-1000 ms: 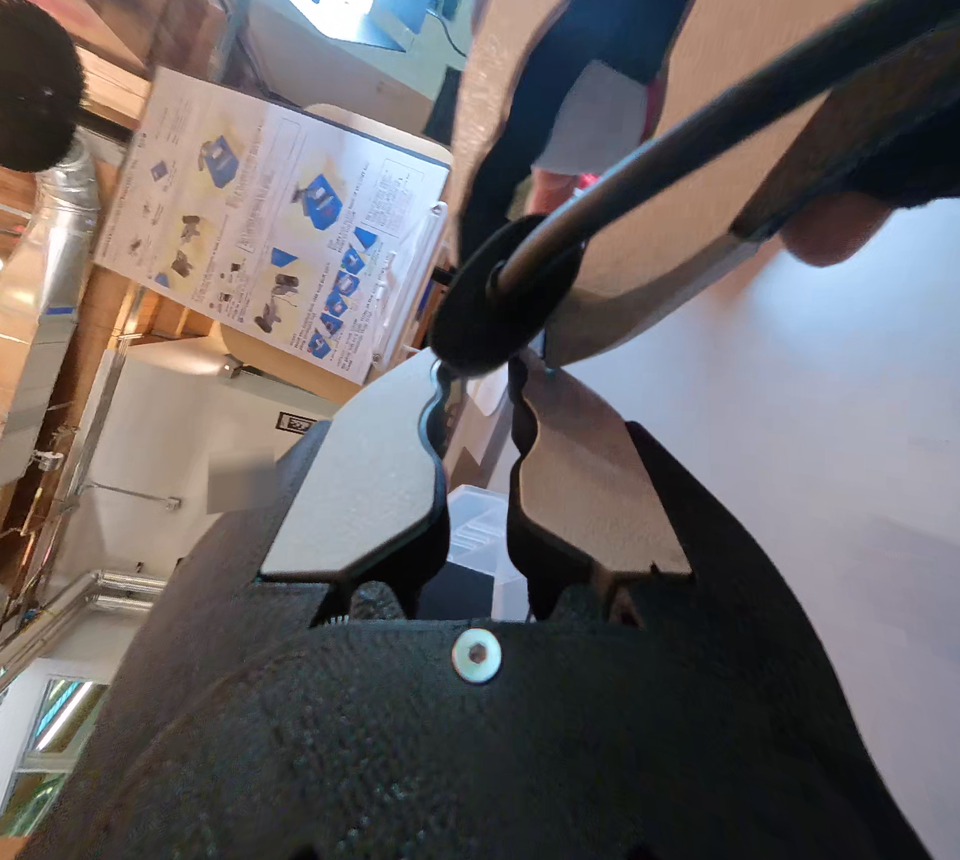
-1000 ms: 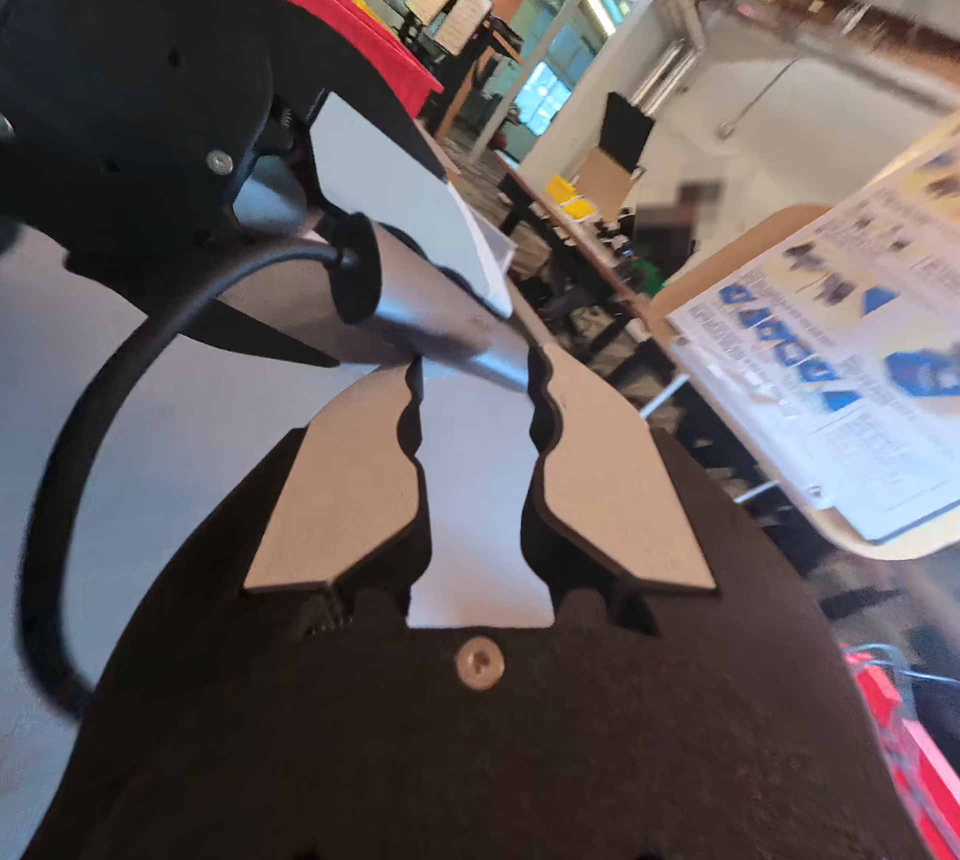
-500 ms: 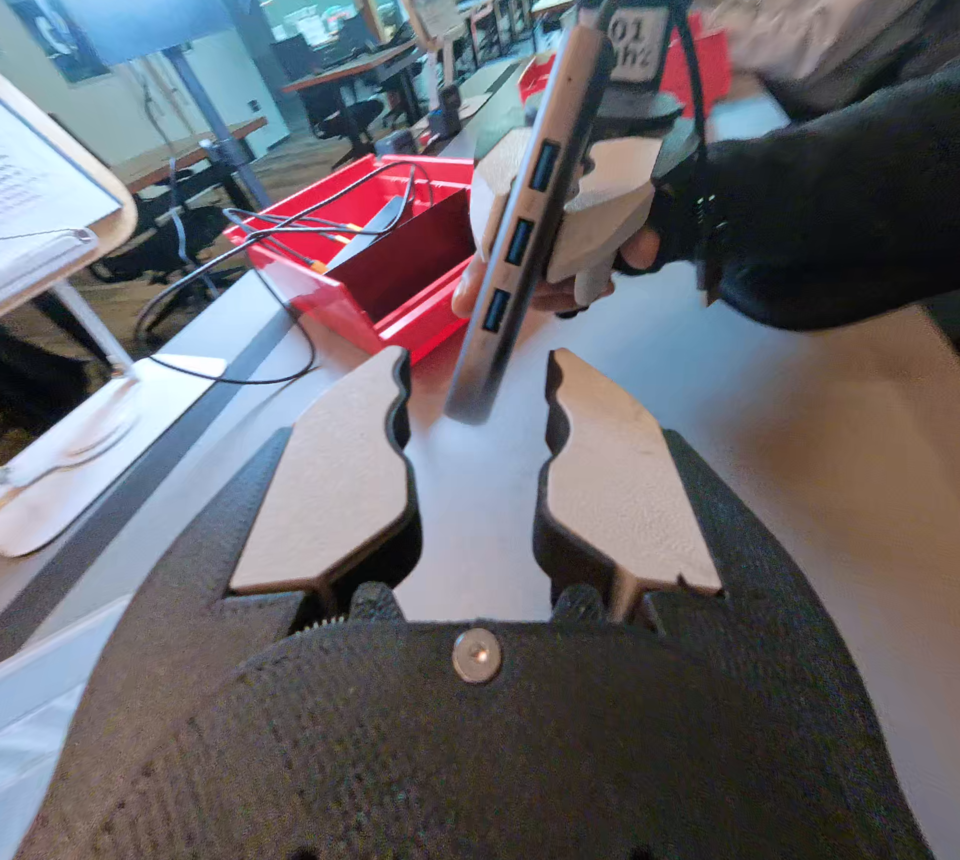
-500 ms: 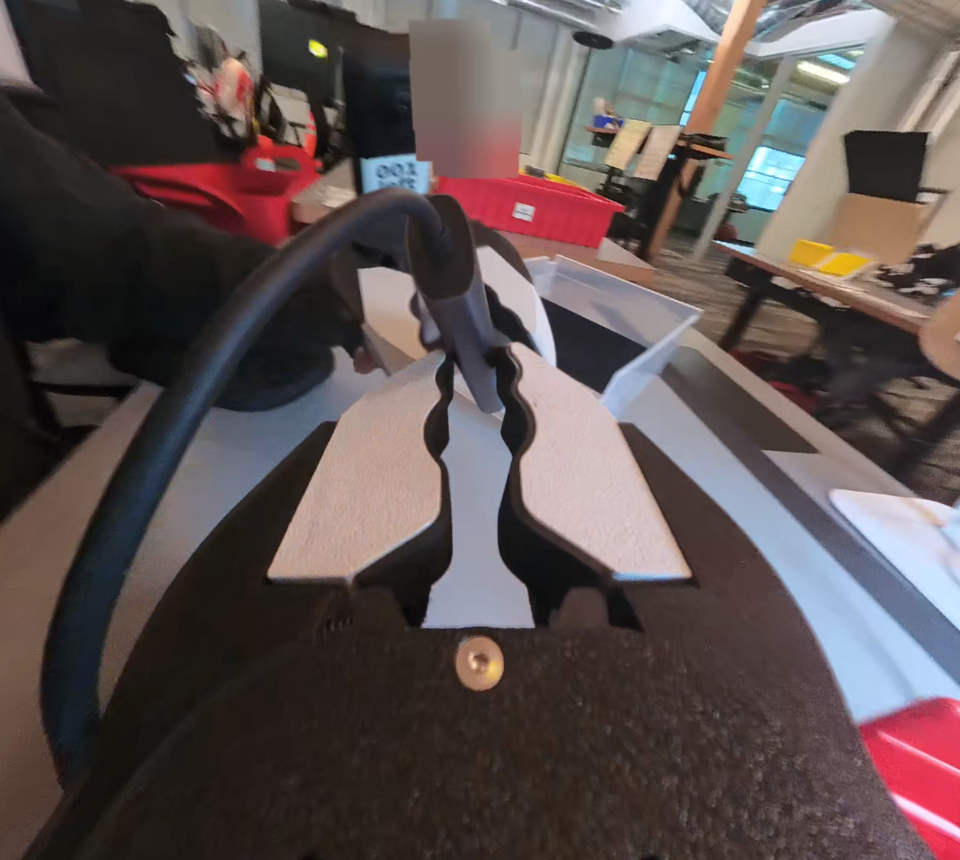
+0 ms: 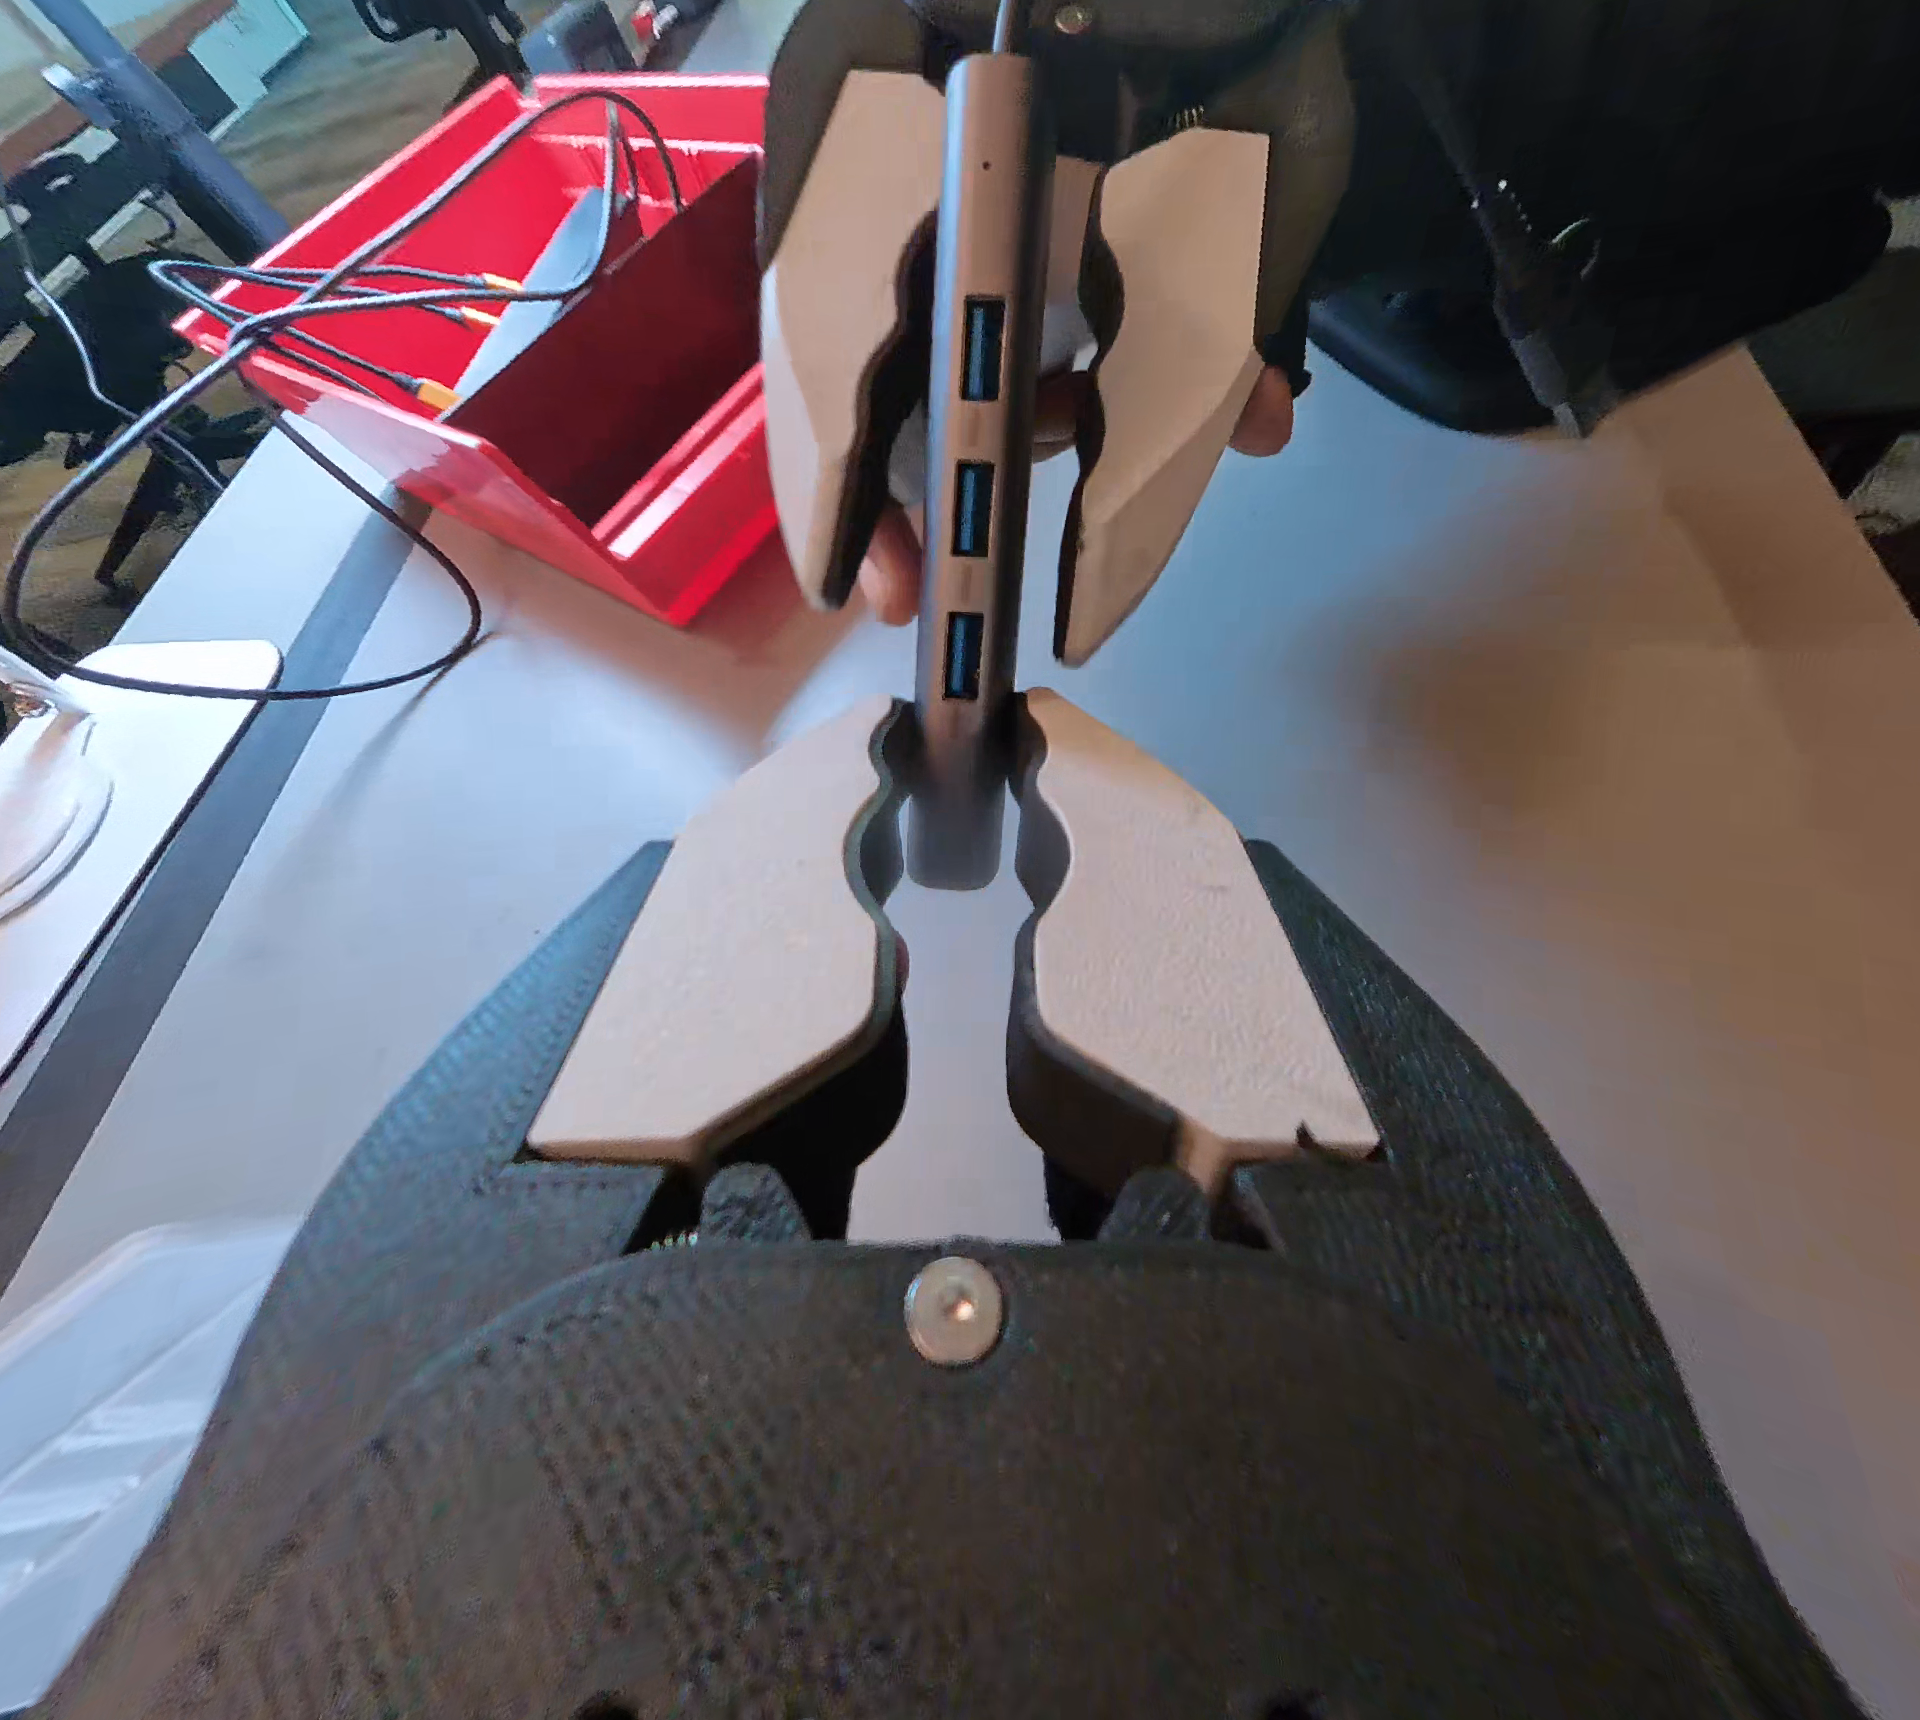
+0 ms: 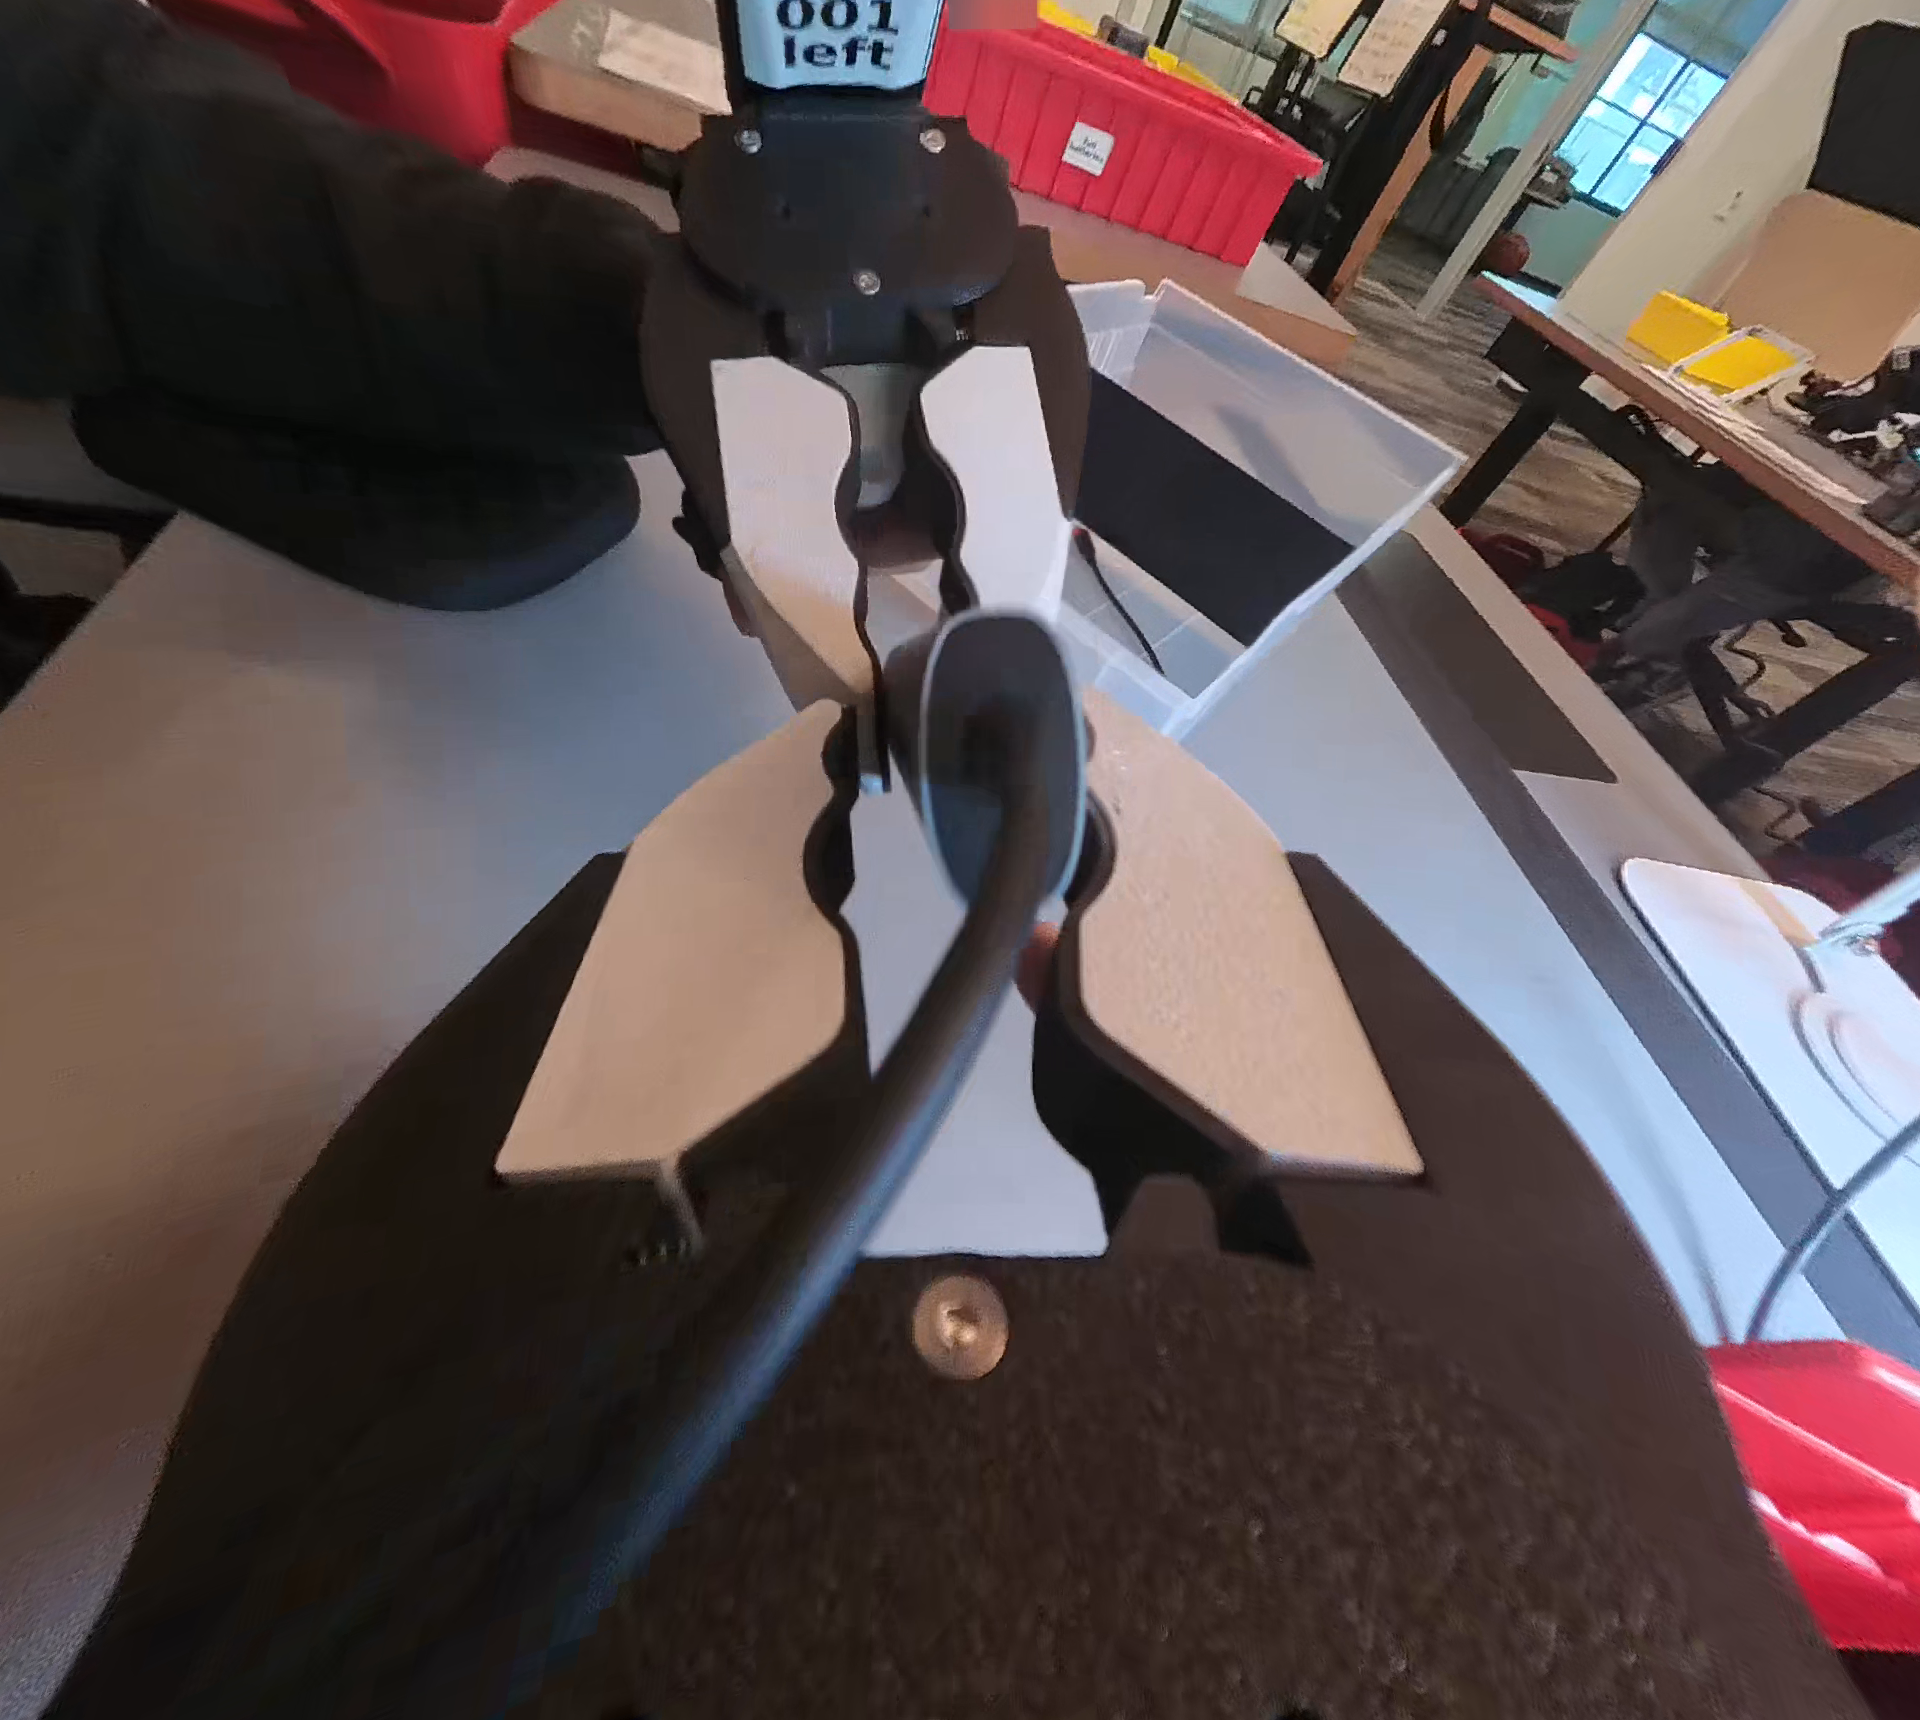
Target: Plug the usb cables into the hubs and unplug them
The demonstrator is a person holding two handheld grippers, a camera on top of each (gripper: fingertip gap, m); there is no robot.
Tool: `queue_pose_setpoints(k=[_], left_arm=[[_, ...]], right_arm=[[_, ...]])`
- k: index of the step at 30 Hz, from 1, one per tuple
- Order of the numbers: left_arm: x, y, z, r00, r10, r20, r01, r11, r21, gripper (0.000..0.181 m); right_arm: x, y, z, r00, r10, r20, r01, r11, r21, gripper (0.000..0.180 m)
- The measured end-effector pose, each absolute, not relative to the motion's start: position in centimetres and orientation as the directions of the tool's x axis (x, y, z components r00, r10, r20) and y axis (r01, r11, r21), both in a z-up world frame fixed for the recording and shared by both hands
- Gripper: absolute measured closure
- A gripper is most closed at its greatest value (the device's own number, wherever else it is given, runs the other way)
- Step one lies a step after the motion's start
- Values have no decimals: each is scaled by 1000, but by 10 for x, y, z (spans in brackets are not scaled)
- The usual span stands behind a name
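Note:
A grey USB hub [image 5: 961, 475] with three blue ports stands on end above the grey table [image 5: 1403, 891]. My left gripper [image 5: 956, 720] is shut on its near end. My right gripper [image 5: 956, 621] faces it, open, with a finger on each side of the hub and a gap to both. In the right wrist view the hub's end cap [image 6: 997, 735] sits between my right gripper's [image 6: 966, 725] spread fingers, and its black cable [image 6: 883, 1099] runs back over the gripper. The left gripper [image 6: 883, 662] is just beyond. Braided USB cables [image 5: 416, 299] with orange plugs lie in a red bin [image 5: 520, 507].
The red bin stands at the left of the table, its cables trailing over the edge. A clear plastic bin [image 6: 1351, 548] stands behind the left gripper. A white pad [image 5: 135, 735] lies at the table's left edge. Gloved hands hold both grippers. Left and right tips are no more than a few centimetres apart.
The left gripper has closed on the hub's free end. The right gripper, shut on the hub half a second ago, has opened. Both views have swung level with the table.

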State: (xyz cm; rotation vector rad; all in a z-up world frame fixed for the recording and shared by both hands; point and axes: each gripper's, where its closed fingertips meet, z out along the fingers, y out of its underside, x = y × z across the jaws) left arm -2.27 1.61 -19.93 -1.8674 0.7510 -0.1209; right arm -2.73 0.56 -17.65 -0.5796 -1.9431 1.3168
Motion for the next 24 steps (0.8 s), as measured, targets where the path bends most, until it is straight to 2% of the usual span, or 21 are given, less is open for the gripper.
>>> queue_pose_setpoints(k=[2, 4, 12, 15, 19, 22, 24], left_arm=[[-21, 17, -205, 789, -547, -281, -474, -249, -845, 163], [-22, 17, -207, 786, -546, -290, -484, -253, -838, 163], [-28, 19, -199, 819, -510, -262, -426, -234, -874, 158], [-52, 8, -157, 870, -437, -227, -336, -189, -923, 148], [-135, -24, -84, 962, -183, -203, -227, -121, -966, 154], [-191, -40, -95, 974, -115, -196, -223, -306, -926, 154], [-220, -46, -132, 968, -135, -211, -250, -517, -818, 153]], right_arm=[[-27, 1, -183, -662, 682, 311, -26, 394, -919, 146], [-27, 2, -183, -661, 678, 321, -36, 399, -916, 160], [-30, 7, -180, -611, 685, 397, -57, 461, -885, 162], [-31, 21, -162, -546, 729, 414, -74, 450, -890, 162], [-29, 54, -135, -432, 784, 445, -74, 461, -884, 162], [-27, 76, -132, -371, 816, 443, -40, 462, -886, 162], [-25, 85, -140, -343, 836, 429, -19, 451, -893, 162]])
